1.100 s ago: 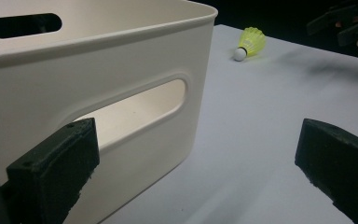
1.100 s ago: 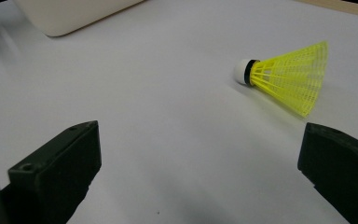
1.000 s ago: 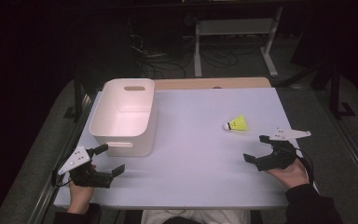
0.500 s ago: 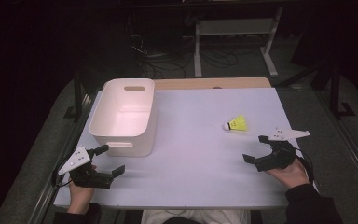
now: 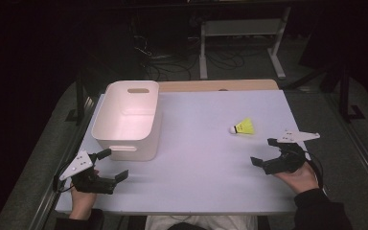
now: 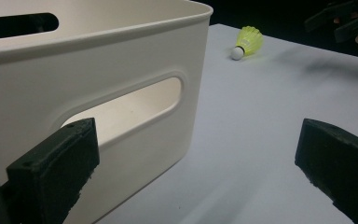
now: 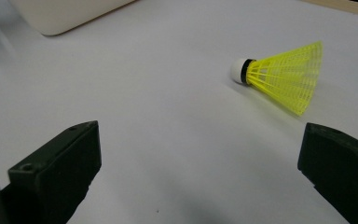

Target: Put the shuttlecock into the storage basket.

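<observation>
Bin (image 5: 127,117) left, shuttlecock (image 5: 243,127) right, on table (image 5: 206,167).

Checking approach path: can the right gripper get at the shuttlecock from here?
Probably yes. The right gripper is open, the shuttlecock lies on its side just ahead of its jaws, and only bare table lies between them.

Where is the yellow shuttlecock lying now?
In the high view the shuttlecock lies on the table's right half, beyond the open right gripper, well right of the white bin.
</observation>
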Available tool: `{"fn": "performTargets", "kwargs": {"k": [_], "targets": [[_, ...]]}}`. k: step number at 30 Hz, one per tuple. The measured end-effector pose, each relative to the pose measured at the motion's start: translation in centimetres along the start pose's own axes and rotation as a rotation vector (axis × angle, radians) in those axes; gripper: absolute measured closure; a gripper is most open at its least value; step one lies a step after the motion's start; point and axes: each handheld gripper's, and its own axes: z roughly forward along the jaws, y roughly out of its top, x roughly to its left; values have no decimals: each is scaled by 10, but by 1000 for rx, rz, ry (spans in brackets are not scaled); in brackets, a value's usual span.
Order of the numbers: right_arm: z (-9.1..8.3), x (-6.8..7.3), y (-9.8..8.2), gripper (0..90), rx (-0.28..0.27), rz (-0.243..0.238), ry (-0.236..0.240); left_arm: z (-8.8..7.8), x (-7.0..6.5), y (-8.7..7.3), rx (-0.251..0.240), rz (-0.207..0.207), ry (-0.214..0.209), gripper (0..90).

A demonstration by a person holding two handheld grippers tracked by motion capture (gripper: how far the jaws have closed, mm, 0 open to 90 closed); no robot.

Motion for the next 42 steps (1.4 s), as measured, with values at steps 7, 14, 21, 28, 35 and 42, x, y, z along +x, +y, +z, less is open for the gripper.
{"fn": "performTargets", "kwargs": {"k": [7, 14, 21, 28, 35, 42], "targets": [[-2, -2, 2, 0, 3, 2, -5, -1, 0, 0, -4, 2, 5, 0], [-3, -3, 7, 0, 7, -3, -4, -1, 0, 0, -2, 3, 8, 0], [-5, -2, 14, 0, 8, -17, 0, 0, 0, 0, 5, 4, 8, 0], [-5, -3, 22, 0, 11, -23, 10, 0, 0, 0, 6, 5, 7, 0], [-4, -6, 30, 0, 21, -31, 15, 0, 0, -1, 8, 5, 6, 0], [-1, -10, 36, 0, 31, -28, 18, 0, -1, -1, 9, 5, 6, 0]]}}
